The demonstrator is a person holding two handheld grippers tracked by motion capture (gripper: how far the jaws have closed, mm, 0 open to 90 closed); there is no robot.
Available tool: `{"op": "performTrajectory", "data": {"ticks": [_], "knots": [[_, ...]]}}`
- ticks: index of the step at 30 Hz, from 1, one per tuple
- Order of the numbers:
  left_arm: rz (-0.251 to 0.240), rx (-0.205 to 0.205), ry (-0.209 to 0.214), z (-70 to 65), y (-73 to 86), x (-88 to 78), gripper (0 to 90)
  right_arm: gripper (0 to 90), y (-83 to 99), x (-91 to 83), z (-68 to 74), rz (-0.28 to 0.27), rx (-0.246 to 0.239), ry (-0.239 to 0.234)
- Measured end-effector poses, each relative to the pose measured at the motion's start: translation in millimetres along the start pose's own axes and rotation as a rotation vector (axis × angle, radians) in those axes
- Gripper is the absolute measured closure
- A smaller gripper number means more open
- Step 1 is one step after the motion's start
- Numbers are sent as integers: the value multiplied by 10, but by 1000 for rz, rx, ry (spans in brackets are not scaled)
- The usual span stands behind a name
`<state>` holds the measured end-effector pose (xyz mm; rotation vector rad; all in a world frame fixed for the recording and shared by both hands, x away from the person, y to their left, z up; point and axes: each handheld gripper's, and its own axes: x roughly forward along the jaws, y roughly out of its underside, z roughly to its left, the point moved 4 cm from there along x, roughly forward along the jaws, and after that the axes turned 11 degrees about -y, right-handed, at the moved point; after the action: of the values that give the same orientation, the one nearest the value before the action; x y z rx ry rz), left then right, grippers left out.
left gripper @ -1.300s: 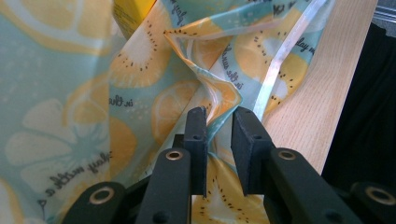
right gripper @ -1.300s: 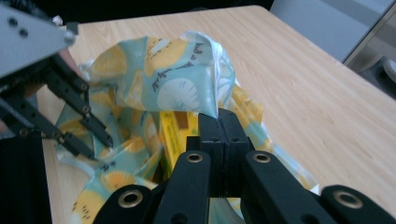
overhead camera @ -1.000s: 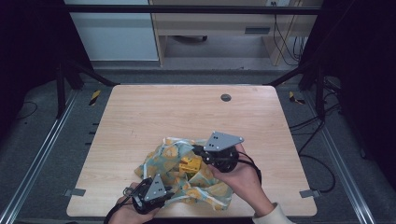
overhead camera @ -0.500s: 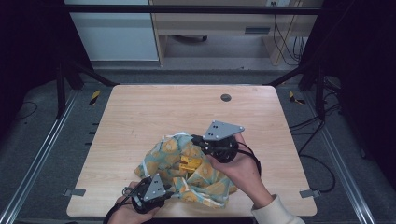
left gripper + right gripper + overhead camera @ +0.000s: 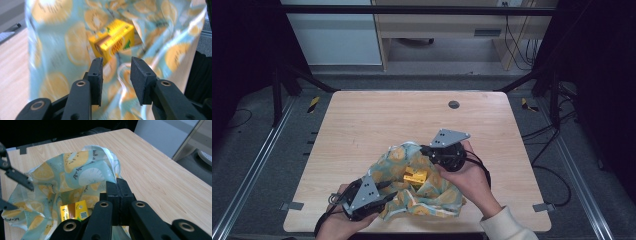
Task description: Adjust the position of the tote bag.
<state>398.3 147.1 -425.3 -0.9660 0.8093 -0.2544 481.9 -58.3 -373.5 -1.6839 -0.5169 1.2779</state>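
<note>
Cloth (image 5: 432, 192) edge has risen farther off the table (image 5: 362, 125) in the pinching right gripper (image 5: 432, 152), exposing the yellow carton (image 5: 416, 176), while the left gripper (image 5: 387, 196) waits narrowly parted.

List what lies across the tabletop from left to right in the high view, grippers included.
left gripper → yellow box on the lemon-print cloth → right gripper, shut on the cloth's edge.

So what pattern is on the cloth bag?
Pale teal cloth bag printed with yellow lemon slices; clearest in the right gripper view.
</note>
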Motion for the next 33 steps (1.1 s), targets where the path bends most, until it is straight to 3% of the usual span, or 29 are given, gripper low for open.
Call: {"op": "performTrajectory", "data": {"ticks": [6, 11, 13, 16, 23, 26, 33], "knots": [[63, 59, 38, 21, -13, 260, 646, 898, -16, 17, 8, -3, -2, -6], [84, 61, 46, 32, 96, 424, 555, 897, -7, 22, -7, -1, 1, -6], [71, 58, 65, 38, 130, 471, 474, 897, -7, 23, -12, -2, 2, -4], [55, 68, 79, 37, 145, 509, 451, 896, -9, 30, -7, -3, 4, -5], [138, 68, 107, 33, 274, 675, 421, 896, -19, 72, 4, 0, 0, -11], [163, 83, 97, 14, 303, 708, 456, 896, -21, 80, -1, -1, 0, -10], [180, 85, 61, -27, 343, 665, 726, 896, -14, 63, -18, -9, 7, -5]]}}
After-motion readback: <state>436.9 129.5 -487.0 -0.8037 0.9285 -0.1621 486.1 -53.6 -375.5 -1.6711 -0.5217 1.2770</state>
